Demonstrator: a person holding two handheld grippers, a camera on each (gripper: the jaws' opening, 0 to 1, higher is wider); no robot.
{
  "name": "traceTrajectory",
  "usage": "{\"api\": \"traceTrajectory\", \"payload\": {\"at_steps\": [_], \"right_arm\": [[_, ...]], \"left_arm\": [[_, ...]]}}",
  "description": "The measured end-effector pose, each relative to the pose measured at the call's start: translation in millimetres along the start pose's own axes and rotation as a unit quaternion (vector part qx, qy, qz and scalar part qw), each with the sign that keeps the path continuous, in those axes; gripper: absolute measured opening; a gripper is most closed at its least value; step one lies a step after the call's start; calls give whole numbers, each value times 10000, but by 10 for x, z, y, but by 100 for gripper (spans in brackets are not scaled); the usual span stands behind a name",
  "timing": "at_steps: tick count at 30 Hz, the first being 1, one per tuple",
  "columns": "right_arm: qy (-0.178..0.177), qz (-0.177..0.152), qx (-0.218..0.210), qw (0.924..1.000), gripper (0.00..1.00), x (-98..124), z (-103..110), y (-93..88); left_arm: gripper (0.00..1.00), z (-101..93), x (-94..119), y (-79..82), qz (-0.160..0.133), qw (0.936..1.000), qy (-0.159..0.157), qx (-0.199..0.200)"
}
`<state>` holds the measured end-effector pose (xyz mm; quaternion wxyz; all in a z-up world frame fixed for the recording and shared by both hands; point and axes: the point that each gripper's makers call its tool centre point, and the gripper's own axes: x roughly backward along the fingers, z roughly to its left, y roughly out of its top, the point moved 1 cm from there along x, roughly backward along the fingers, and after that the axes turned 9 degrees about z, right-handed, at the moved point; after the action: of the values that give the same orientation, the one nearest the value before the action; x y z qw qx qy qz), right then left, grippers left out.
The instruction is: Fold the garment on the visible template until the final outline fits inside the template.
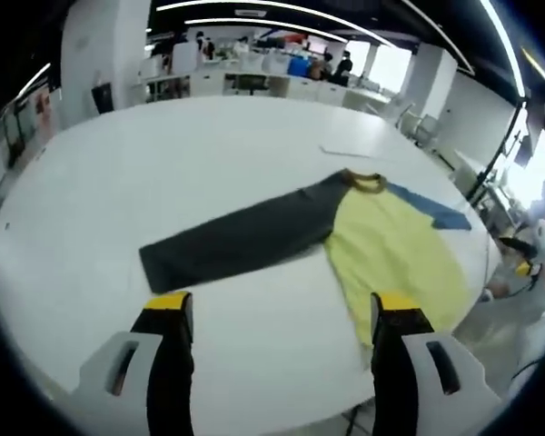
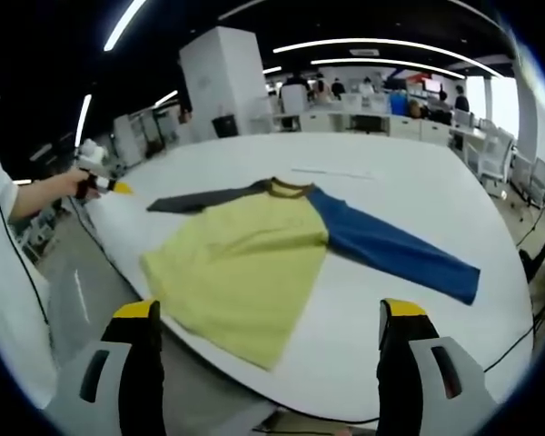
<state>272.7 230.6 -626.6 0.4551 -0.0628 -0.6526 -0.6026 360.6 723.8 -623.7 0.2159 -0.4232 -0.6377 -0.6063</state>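
Two sleeves lie fully spread, so folding has not begun, as far as the pictures show. Largest in both views is the white table [image 1: 163,182], long and rounded at its edges, set in an open office. On it lies the garment [image 1: 381,245], a long-sleeved shirt laid flat, its yellow body [image 2: 245,263] reaching close to the table's near edge in the right gripper view. A dark grey sleeve [image 1: 245,241] stretches out one way and a blue sleeve [image 2: 391,250] the other, with a brown collar [image 2: 289,188] between them at the top. A thin pale rectangle [image 1: 363,145] lies on the table beyond the collar; I cannot tell whether that is the template, and no outline is clear around the shirt itself. By my judgement every step is still ahead: both sleeves to bring in over the body, then the body to be folded down until it fits.

The left gripper [image 1: 282,313] hangs above the table, just short of the grey sleeve's cuff, jaws spread wide and holding nothing. The right gripper [image 2: 268,322] hovers over the table's edge near the shirt's hem, its jaws likewise wide apart, touching nothing.
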Motion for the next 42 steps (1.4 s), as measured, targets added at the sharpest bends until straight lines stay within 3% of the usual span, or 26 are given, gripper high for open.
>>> {"api": "traceTrajectory", "payload": {"at_steps": [20,35,42], "right_arm": [[-23,-37,-11,10000,98,168,49,-134],[-4,-53,29,10000,98,202,53,-145],[6,-71,41,10000,98,218,53,-149]], "left_arm": [[98,-520,299,-82,-331,9981,-480,-174],[99,-780,413,-339,-225,9965,-620,-518],[99,-889,475,-455,-232,9962,-690,-469]]}}
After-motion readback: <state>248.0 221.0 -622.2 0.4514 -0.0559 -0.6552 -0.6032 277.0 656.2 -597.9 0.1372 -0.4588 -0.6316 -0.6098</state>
